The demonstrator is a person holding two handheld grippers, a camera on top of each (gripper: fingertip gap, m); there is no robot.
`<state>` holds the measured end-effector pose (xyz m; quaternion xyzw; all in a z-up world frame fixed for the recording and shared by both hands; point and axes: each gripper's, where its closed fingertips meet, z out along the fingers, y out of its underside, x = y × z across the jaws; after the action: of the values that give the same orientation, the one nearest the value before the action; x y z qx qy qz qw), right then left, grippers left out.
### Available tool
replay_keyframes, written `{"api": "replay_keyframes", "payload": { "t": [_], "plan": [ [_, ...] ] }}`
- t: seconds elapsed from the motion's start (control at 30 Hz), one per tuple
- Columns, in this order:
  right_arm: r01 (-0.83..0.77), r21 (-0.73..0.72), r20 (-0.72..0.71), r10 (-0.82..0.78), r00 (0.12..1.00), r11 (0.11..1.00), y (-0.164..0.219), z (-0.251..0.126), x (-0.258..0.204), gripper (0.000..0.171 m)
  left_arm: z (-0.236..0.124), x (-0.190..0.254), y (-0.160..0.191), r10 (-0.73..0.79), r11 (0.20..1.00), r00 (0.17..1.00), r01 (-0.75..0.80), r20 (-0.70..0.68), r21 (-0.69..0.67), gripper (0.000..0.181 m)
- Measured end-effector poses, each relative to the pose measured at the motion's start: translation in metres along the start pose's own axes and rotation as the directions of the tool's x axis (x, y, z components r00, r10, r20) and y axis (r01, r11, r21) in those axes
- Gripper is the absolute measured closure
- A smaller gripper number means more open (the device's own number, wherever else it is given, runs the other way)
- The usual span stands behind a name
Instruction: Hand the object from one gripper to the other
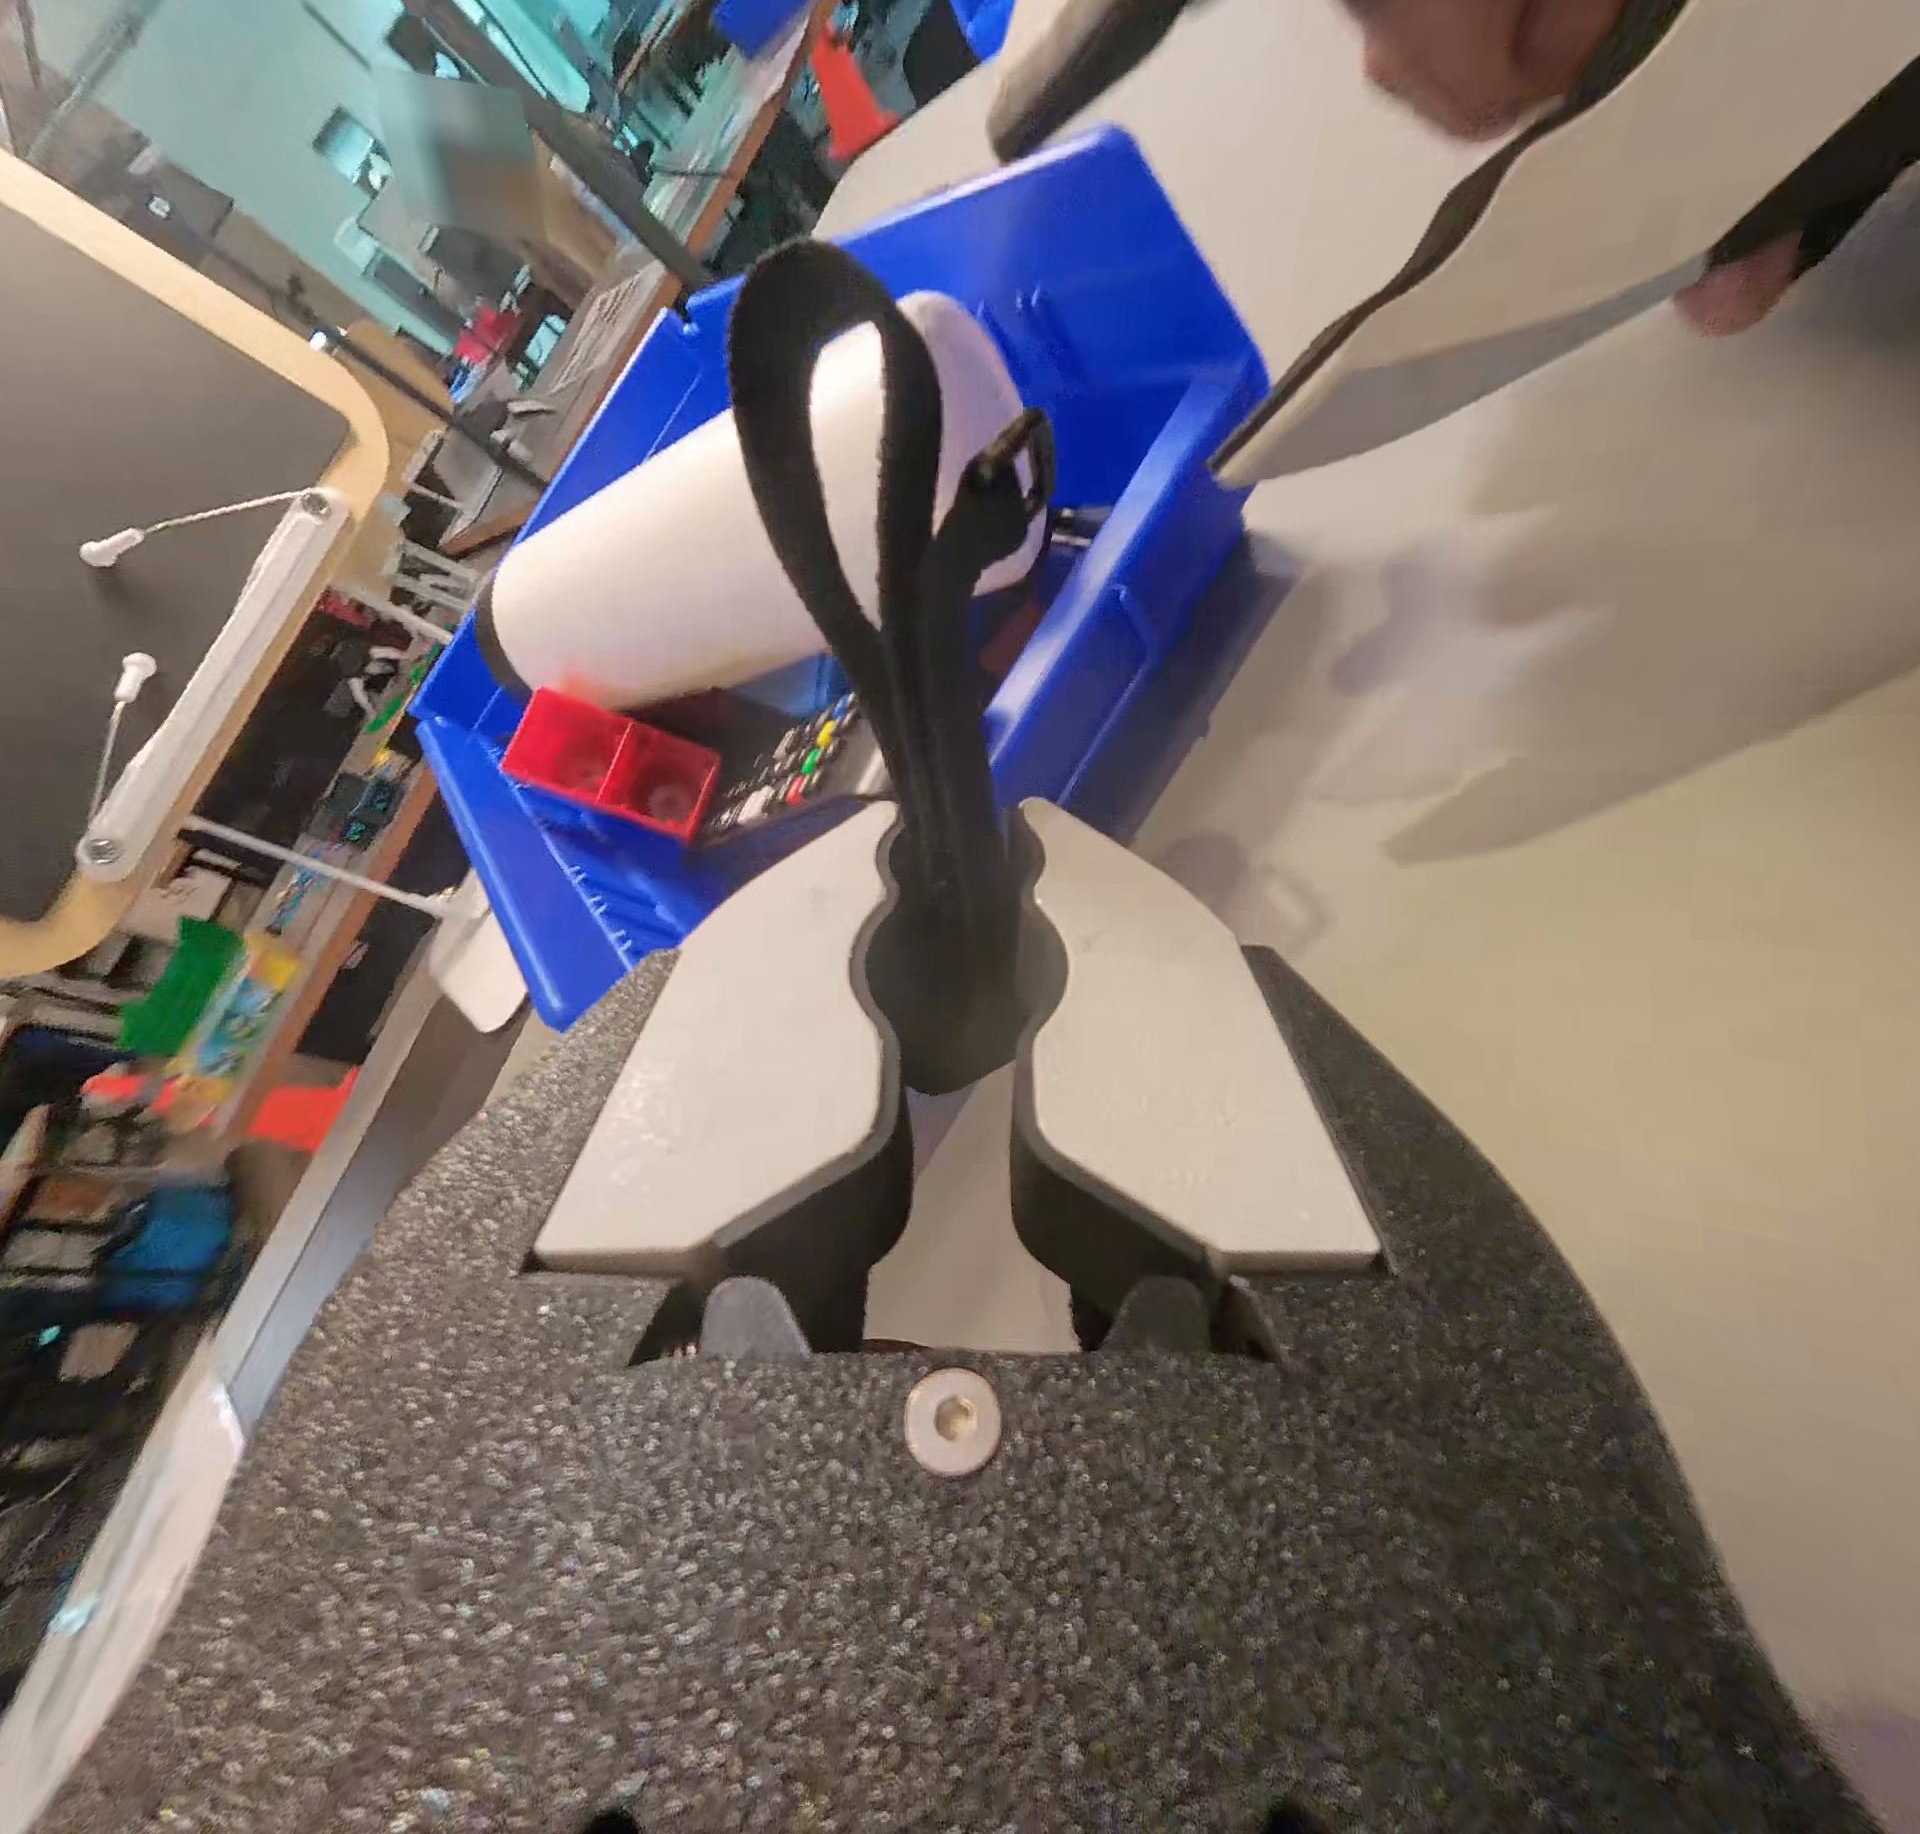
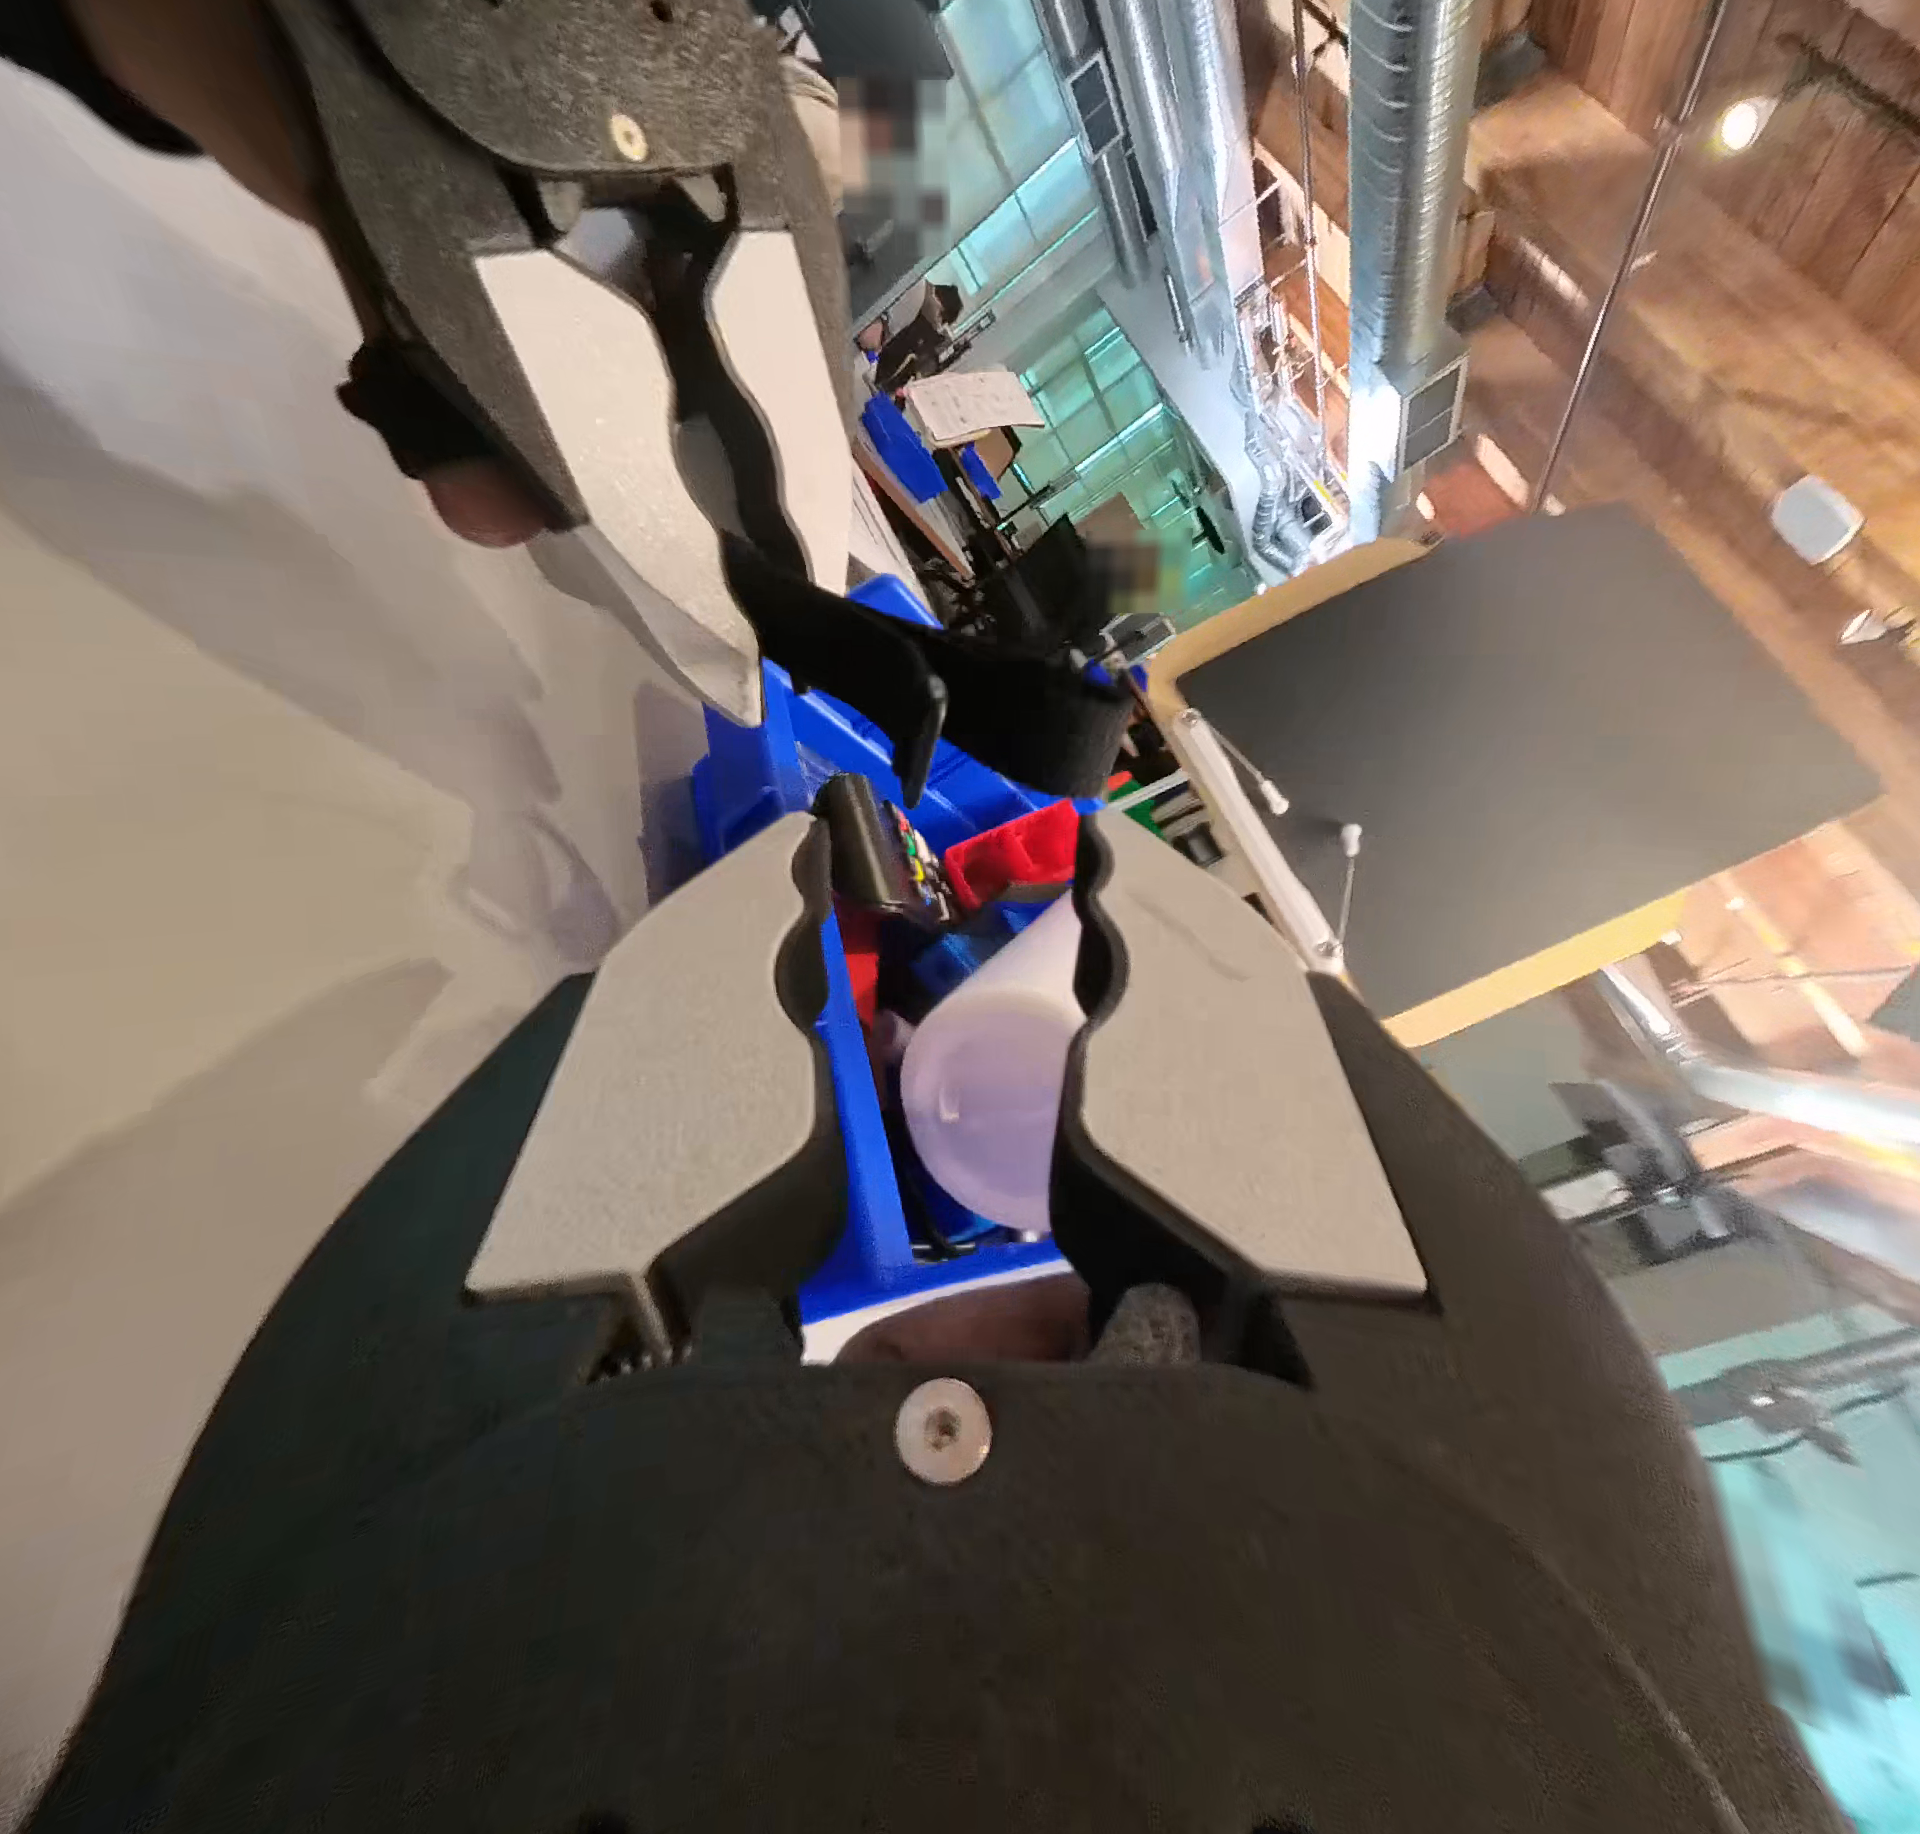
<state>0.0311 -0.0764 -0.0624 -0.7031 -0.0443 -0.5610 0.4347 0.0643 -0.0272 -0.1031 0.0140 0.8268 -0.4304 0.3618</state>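
left gripper (image 1: pixel 961 849) clamps black strap (image 1: pixel 894 496), loop up for the taking | right gripper (image 2: pixel 940 849) jaws apart, empty, nearby | blue bin (image 1: pixel 1132 257) beneath

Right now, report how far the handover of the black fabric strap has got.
Done: the left gripper is shut on the looped black fabric strap, lifted above the blue plastic bin. In hand: the right gripper waits open nearby. Left: right grips, left releases.

A pale grey counter (image 1: pixel 1558 849) filled the near right. A wood-edged dark panel (image 2: pixel 1538 745) stood left. Glass walls (image 1: pixel 208 122), silver ducts (image 2: pixel 1403 174) and timber ceiling (image 2: pixel 1714 278) lay far beyond.
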Motion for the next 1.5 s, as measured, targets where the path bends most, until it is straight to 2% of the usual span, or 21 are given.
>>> {"api": "replay_keyframes", "payload": {
  "t": [0.1,0.23,0.4,0.5,0.6,0.7,0.77,0.93,1.03,1.13,1.23,1.3,1.4,1.5],
  "plan": [
    [0.140,-0.010,-0.018,-0.140,0.990,0.990,-0.005,0.001,-0.007,0.123,0.002,-0.001,0.006,0.101,0.993,0.993,-0.097,0.054,-0.066,0.165],
    [0.262,-0.035,-0.015,-0.263,0.965,0.964,-0.007,0.005,-0.020,0.118,0.004,0.002,0.009,0.333,0.937,0.936,-0.315,0.112,-0.152,0.164],
    [0.331,-0.091,0.019,-0.331,0.943,0.939,-0.002,0.011,-0.032,0.114,0.006,0.016,0.005,0.439,0.892,0.893,-0.421,0.093,-0.165,0.164],
    [0.381,-0.153,0.026,-0.381,0.924,0.912,0.005,0.014,-0.033,0.113,0.006,0.025,0.001,0.536,0.840,0.841,-0.520,0.082,-0.155,0.164],
    [0.409,-0.217,0.034,-0.412,0.910,0.886,0.015,0.016,-0.032,0.118,0.002,0.035,-0.009,0.638,0.769,0.765,-0.629,0.088,-0.112,0.163],
    [0.387,-0.253,0.043,-0.389,0.920,0.887,0.022,0.016,-0.032,0.141,-0.002,0.036,-0.019,0.659,0.752,0.742,-0.654,0.123,-0.084,0.161],
    [0.324,-0.257,0.049,-0.322,0.945,0.911,0.024,0.017,-0.032,0.159,-0.004,0.034,-0.025,0.598,0.800,0.789,-0.599,0.141,-0.034,0.155],
    [0.018,-0.256,0.058,-0.004,0.998,0.967,0.027,0.017,-0.027,0.162,-0.009,0.019,-0.037,0.300,0.938,0.945,-0.317,0.131,0.139,0.139],
    [-0.166,-0.249,0.049,0.184,0.982,0.954,0.032,0.015,-0.020,0.161,-0.014,0.003,-0.042,0.055,0.967,0.996,-0.072,0.077,0.245,0.125],
    [-0.338,-0.210,0.042,0.353,0.935,0.918,0.031,0.014,-0.012,0.162,-0.021,-0.006,-0.051,-0.183,0.913,0.981,0.194,-0.065,0.359,0.119],
    [-0.483,-0.164,0.051,0.496,0.867,0.860,0.026,0.013,-0.007,0.162,-0.028,-0.008,-0.061,-0.360,0.794,0.899,0.435,-0.248,0.425,0.119],
    [-0.549,-0.125,0.088,0.560,0.824,0.827,0.017,0.013,-0.008,0.162,-0.029,0.000,-0.066,-0.405,0.731,0.835,0.540,-0.372,0.417,0.118],
    [-0.617,-0.098,0.156,0.624,0.766,0.781,0.006,0.013,-0.016,0.162,-0.029,0.016,-0.072,-0.400,0.701,0.788,0.592,-0.469,0.398,0.115],
    [-0.626,-0.107,0.247,0.631,0.736,0.772,-0.004,0.014,-0.032,0.162,-0.030,0.028,-0.077,-0.351,0.712,0.805,0.561,-0.479,0.422,0.122]
  ]
}}
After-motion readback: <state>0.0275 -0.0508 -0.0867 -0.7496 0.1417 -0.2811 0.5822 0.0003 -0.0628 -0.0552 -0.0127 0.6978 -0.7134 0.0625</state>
